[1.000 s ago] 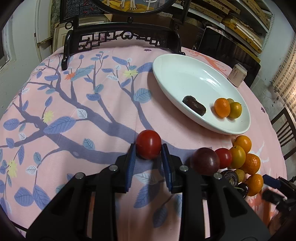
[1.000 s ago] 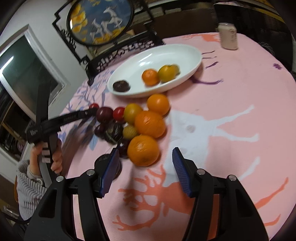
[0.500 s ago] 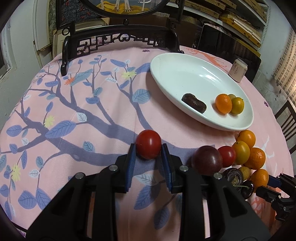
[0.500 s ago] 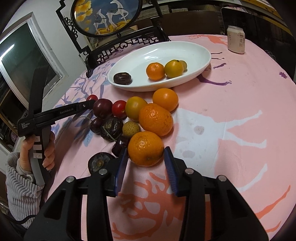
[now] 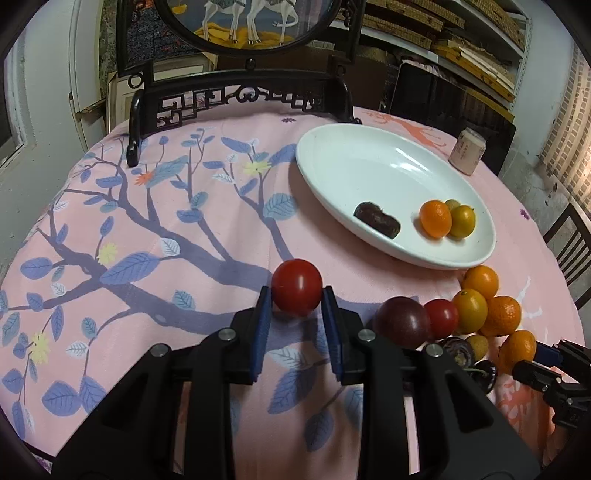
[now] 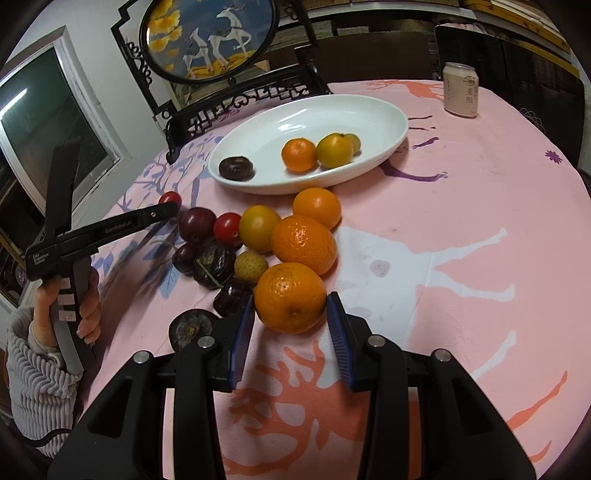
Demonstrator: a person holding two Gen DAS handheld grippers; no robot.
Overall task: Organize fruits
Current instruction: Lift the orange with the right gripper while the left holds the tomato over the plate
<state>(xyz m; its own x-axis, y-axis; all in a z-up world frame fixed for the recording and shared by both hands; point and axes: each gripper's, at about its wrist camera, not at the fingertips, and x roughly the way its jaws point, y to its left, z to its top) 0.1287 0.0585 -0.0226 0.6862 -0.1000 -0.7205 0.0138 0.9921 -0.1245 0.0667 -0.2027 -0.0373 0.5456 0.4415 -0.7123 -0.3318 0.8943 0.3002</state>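
Pink tree-print cloth covers the worktop. A drink can sits at the far edge. A round deer painting in a dark carved stand stands behind.

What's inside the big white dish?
The white dish holds one orange, a yellow fruit, a dark fruit, and a smaller fruit mostly hidden behind the yellow one.

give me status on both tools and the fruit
Left tool shut on red tomato. Right tool shut on orange. White dish path clear.
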